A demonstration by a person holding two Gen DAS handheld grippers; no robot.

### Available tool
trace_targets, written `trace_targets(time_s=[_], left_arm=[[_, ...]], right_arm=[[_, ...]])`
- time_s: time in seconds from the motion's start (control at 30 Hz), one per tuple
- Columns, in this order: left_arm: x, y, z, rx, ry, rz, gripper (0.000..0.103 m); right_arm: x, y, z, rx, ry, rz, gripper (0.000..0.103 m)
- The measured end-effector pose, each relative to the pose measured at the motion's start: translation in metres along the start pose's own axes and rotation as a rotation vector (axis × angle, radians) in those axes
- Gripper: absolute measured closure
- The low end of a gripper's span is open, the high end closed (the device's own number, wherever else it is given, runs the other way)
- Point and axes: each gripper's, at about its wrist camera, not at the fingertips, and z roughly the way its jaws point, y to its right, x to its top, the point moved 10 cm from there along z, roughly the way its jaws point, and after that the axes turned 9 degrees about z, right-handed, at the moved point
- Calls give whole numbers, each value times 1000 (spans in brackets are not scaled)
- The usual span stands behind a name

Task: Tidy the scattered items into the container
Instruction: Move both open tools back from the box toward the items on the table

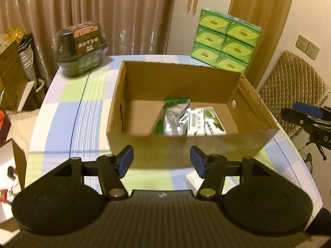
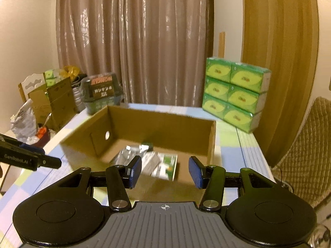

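An open cardboard box (image 1: 182, 76) (image 2: 161, 122) stands on the checked tablecloth. Inside lie a silver foil pouch (image 1: 175, 122) (image 2: 126, 155) with a green top and a white-and-green flat packet (image 1: 206, 124) (image 2: 167, 165). My left gripper (image 1: 161, 161) hovers in front of the box's near wall, open, nothing between its blue pads. My right gripper (image 2: 165, 171) hangs over the box's near edge, open and empty too; it also shows at the right edge of the left wrist view (image 1: 306, 115). A white flat item (image 1: 194, 180) lies on the cloth by the left gripper's right finger.
A dark plastic container (image 1: 82, 47) (image 2: 101, 93) sits at the table's far left corner. Stacked green tissue packs (image 1: 225, 39) (image 2: 235, 95) stand at the far right. A quilted chair (image 1: 289, 95) (image 2: 306, 144) is to the right, boxes and clutter (image 2: 49, 101) to the left.
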Motion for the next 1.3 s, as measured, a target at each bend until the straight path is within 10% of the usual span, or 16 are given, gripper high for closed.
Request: trace_targets(time_s=[0.17,0.63,1.3], left_arm=[[-32,0,-19,21,-9,-30,33],[-115,35,-51,31,-48,-28,16],[-165,51,-35,11,-126,-65,15]], right_arm=[[-36,8,-24,-13,-36,15,36],[-145,38,-62,-60,-189,-29,33],[-168,106,-52,-164,-246,8,27]])
